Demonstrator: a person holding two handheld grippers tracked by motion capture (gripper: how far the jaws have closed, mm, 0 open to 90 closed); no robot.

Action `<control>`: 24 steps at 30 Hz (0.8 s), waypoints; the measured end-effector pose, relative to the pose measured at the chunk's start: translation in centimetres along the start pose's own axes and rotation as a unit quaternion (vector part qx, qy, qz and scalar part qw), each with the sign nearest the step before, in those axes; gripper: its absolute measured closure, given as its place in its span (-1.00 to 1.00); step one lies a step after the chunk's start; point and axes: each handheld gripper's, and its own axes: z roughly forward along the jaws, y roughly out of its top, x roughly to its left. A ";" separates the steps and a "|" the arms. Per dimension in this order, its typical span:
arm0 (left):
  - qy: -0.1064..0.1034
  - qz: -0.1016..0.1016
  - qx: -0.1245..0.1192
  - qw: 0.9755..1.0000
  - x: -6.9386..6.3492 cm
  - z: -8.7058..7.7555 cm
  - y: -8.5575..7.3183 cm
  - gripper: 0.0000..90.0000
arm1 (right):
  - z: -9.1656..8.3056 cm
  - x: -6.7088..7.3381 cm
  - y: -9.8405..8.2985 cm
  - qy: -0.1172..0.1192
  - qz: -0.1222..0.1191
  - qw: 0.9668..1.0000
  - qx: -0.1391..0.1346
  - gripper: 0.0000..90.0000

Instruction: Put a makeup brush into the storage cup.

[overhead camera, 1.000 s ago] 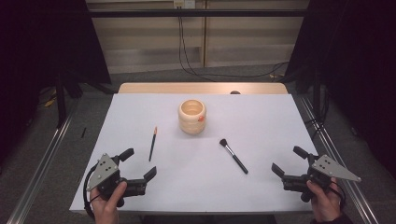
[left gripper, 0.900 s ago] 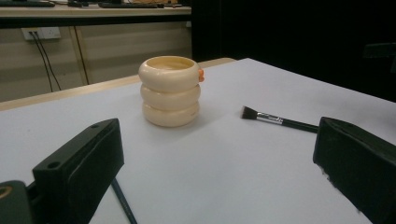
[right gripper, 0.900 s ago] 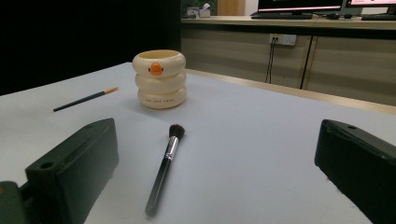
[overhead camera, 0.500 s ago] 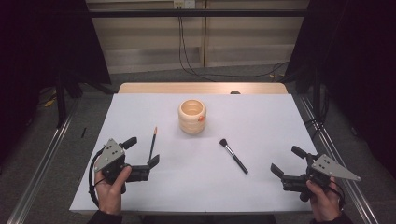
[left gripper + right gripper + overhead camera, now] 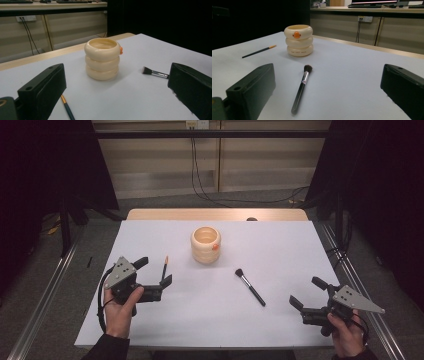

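Observation:
A cream ringed cup [image 5: 205, 245] with an orange mark stands mid-table on the white sheet. A thin paintbrush [image 5: 164, 267] lies to its left, and a black makeup brush [image 5: 250, 287] lies to its right. My left gripper [image 5: 154, 272] is open, and the paintbrush's near end lies between its jaws. In the left gripper view the paintbrush [image 5: 67, 110] runs beside one jaw, with the cup [image 5: 102, 58] and makeup brush [image 5: 153, 72] ahead. My right gripper [image 5: 307, 292] stands open near the front right. It faces the makeup brush [image 5: 300, 92], the cup [image 5: 298, 43] and the paintbrush [image 5: 259, 51].
The white sheet [image 5: 280, 245] covers a wooden table whose far edge [image 5: 215, 214] shows as a bare strip. Metal rails run along both sides, with dark floor and cables beyond.
My left gripper has moved forward and to the right, so its open jaws now straddle the near end of the thin paintbrush. The right gripper has barely shifted.

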 end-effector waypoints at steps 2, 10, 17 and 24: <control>0.002 0.002 0.007 1.000 0.2 0.2 0.2 -0.96 | 0.1 0.0 0.0 -0.003 0.002 1.000 -0.003 -1.00; -0.009 0.013 0.025 1.000 1.1 1.6 0.9 -0.94 | 0.1 0.0 0.0 0.001 0.004 1.000 -0.006 -1.00; -0.003 0.016 0.027 1.000 1.7 3.0 2.0 -0.95 | 0.1 0.0 0.0 -0.001 0.005 1.000 -0.006 -1.00; 0.000 0.017 0.039 0.999 2.0 4.0 2.5 -0.95 | 0.0 0.0 0.0 -0.003 0.002 1.000 -0.002 -1.00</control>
